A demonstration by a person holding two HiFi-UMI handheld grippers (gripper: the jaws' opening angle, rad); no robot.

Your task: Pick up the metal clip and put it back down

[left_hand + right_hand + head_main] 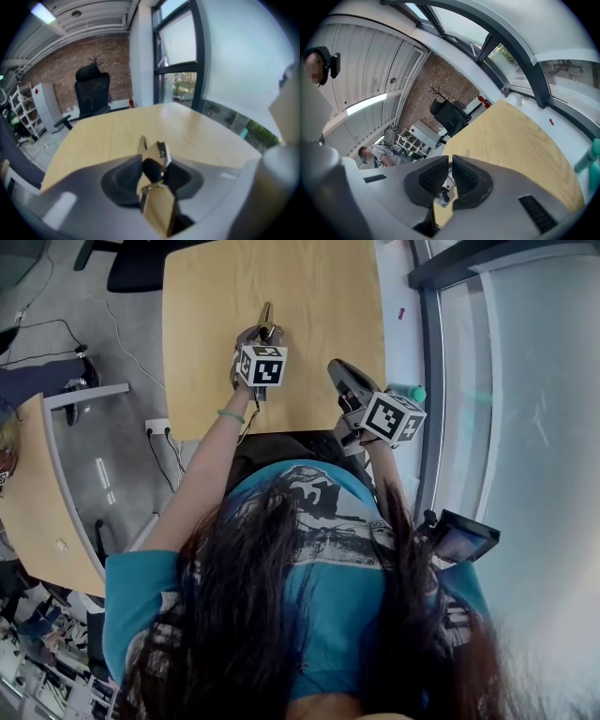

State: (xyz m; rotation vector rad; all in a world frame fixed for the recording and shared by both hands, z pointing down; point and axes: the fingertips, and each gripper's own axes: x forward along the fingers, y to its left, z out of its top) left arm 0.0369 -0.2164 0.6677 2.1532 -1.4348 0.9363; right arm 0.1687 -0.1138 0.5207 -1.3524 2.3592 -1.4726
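Note:
The metal clip (267, 313) lies near the middle of the light wooden table (319, 296), its handles pointing away from me. In the left gripper view the clip (155, 154) sits between the two dark pads, black body low and shiny handles sticking up and forward. My left gripper (265, 331) (153, 165) is shut on it, tilted down at the tabletop. My right gripper (337, 367) (451, 162) hovers to the right near the table's front edge, its ribbed pads almost touching with nothing between them.
A black office chair (141, 268) (93, 91) stands beyond the table's far edge. A teal bottle (412, 392) (593, 157) sits at the table's right front corner by the window frame (431, 352). Another wooden table (37, 502) is at the left. A person (375, 152) sits far off.

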